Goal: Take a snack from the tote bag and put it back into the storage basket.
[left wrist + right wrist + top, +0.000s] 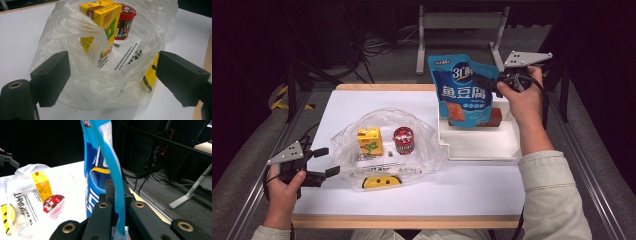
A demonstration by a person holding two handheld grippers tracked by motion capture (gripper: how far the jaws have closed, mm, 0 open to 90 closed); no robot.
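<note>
While the right tool is held above the counter at about 1 o'clock, its jaws are pressed together on the side edge of a blue snack pouch. That pouch hangs upright over the white tray, its bottom edge in front of a brown block lying in the tray; contact between the two cannot be judged. In the right gripper view the pouch edge runs up between the two jaws.

Left tool sits at about 8 o'clock, jaws spread, nothing pinched. In the left gripper view the clear plastic bag bulges between the spread jaws; touching cannot be confirmed.

Bag lies at counter centre-left, mouth toward the left tool. Inside it: yellow drink carton upright, red-lidded candy tub just beside it at 3 o'clock.
</note>
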